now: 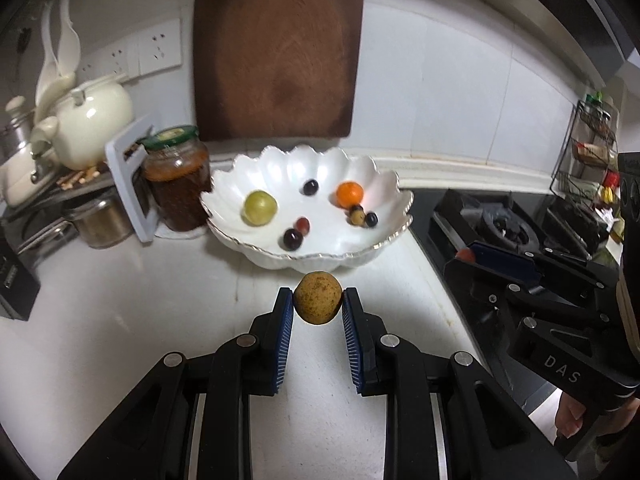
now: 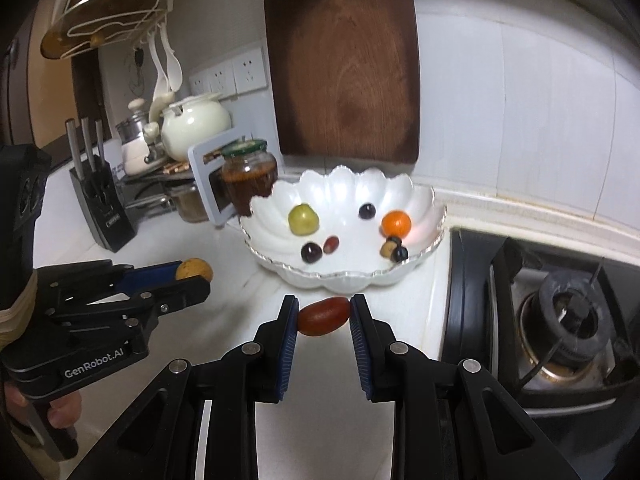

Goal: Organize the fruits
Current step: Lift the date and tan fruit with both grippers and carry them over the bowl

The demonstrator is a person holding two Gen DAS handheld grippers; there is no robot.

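A: What does each hand-held gripper carry?
B: The left hand-held gripper (image 1: 318, 304) pinches one brown fruit (image 1: 318, 298); the right hand-held gripper (image 2: 324, 316) pinches one red fruit (image 2: 323, 316).
A: And ahead of them?
B: One white bowl (image 2: 416, 270) on the tabletop (image 1: 120, 320), holding seven fruits.

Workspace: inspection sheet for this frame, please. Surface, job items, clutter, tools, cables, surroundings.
Surface: white counter, bare in front of the bowl.
Job's things: scalloped white bowl holds a green fruit, an orange fruit and several small dark fruits.
Clutter: jar with green lid, cream teapot, knife block.
Tools: left tool shut on a brown round fruit; right tool shut on a red oval fruit.
Cables: nothing seen.
Surroundings: wooden cutting board against the tiled wall, gas stove to the right.
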